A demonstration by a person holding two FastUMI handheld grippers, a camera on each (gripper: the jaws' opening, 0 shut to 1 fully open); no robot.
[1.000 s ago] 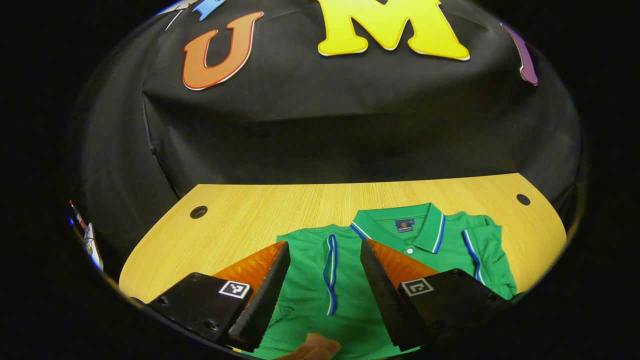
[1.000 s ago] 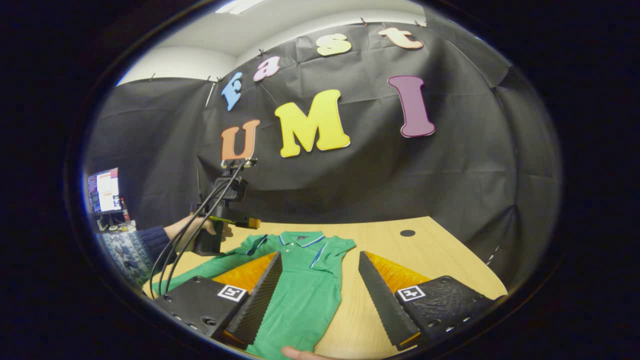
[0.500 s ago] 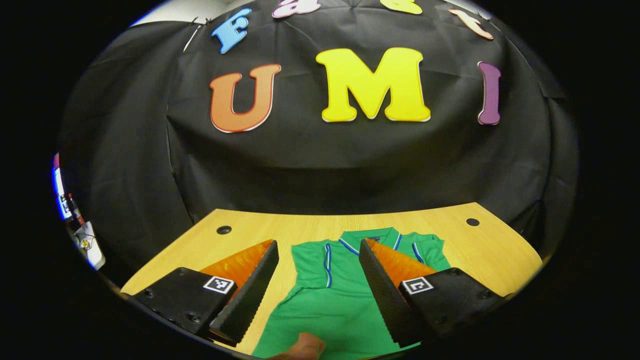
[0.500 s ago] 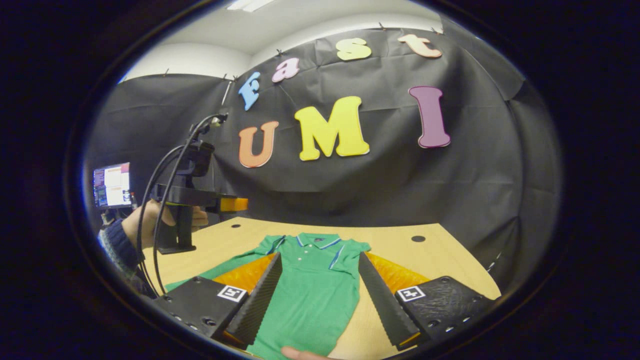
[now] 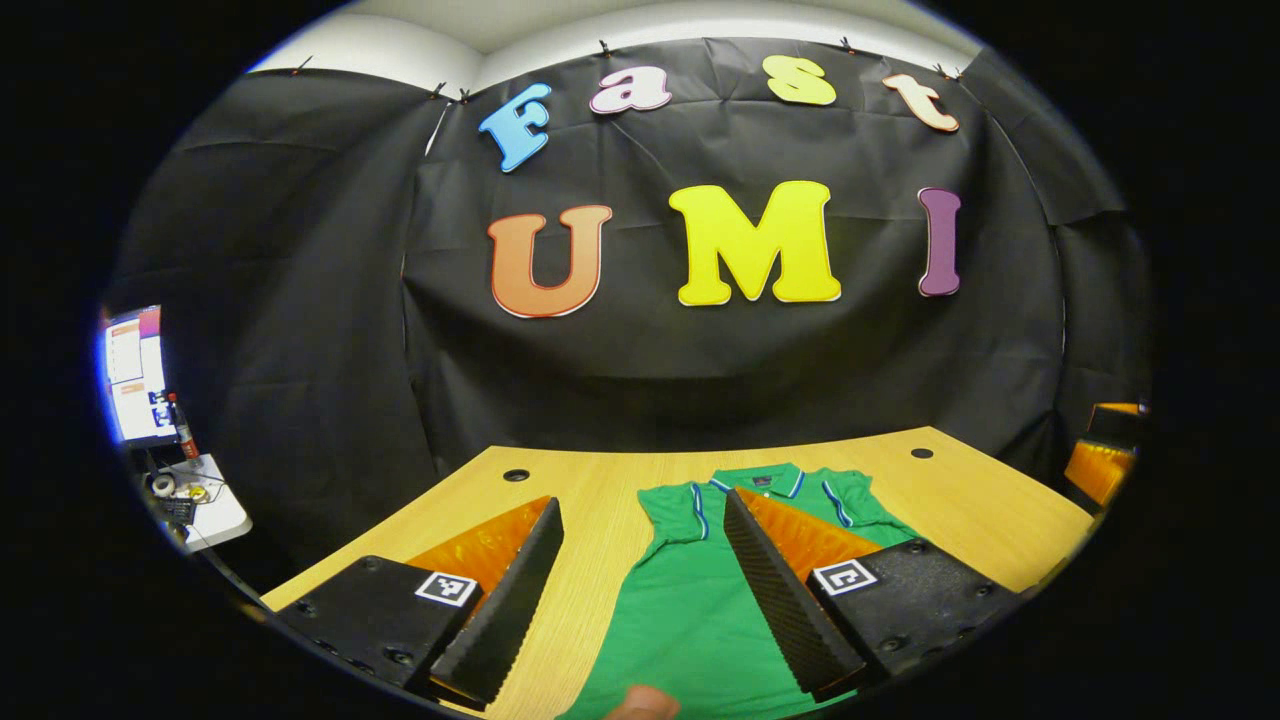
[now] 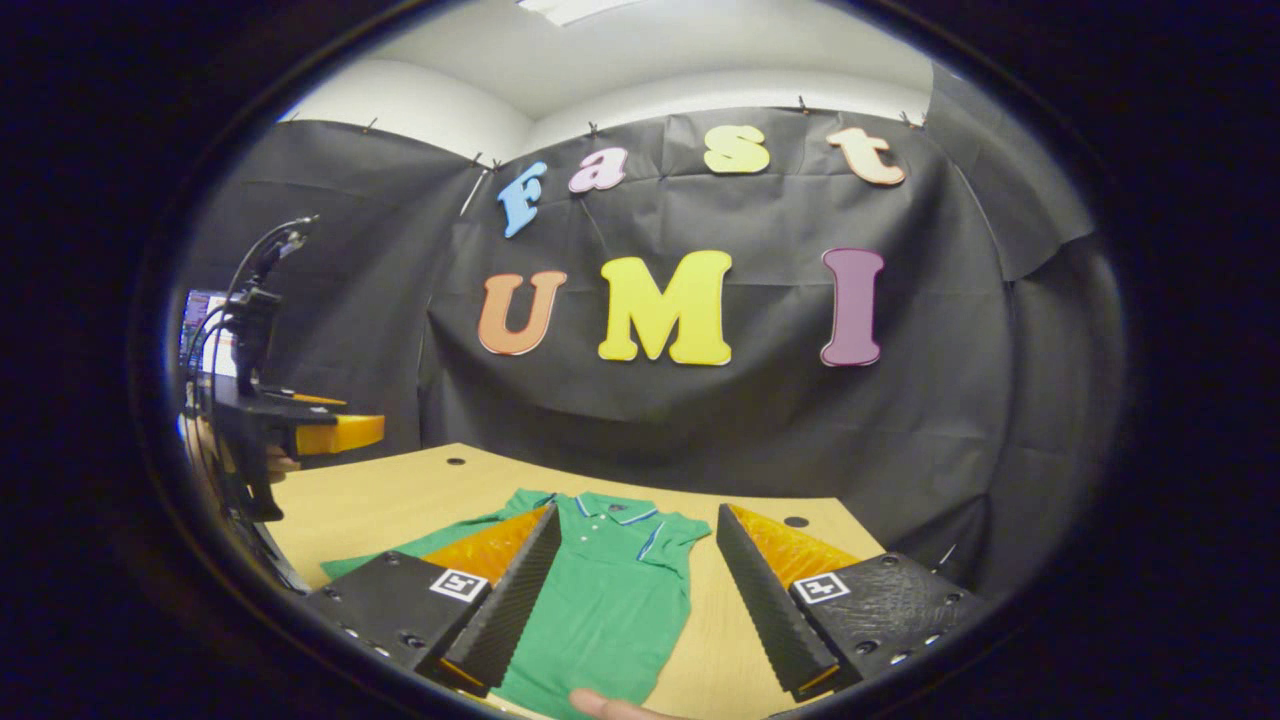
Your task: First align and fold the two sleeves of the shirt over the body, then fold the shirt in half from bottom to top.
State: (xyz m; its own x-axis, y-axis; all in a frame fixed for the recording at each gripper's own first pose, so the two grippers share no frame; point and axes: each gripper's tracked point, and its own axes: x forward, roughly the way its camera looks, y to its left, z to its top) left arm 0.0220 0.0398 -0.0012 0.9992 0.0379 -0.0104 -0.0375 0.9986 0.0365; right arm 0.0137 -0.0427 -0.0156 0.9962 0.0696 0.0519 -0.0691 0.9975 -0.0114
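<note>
While both claws hover released, green shirt [image 5: 690,620] lies lengthwise on table [image 5: 980,510], collar toward wall.

Black claw [image 5: 645,590] bases, square markers

The green shirt [image 6: 610,600] lies flat along the middle of the wooden table [image 5: 980,510], collar toward the far edge, so nothing rises from the surface to block a pass. Bare wood runs along the left edge, the right edge and the far edge (broken by small round holes [image 5: 516,475] near the far corners). The black cloth wall [image 6: 700,430] closes off the far edge.
</note>
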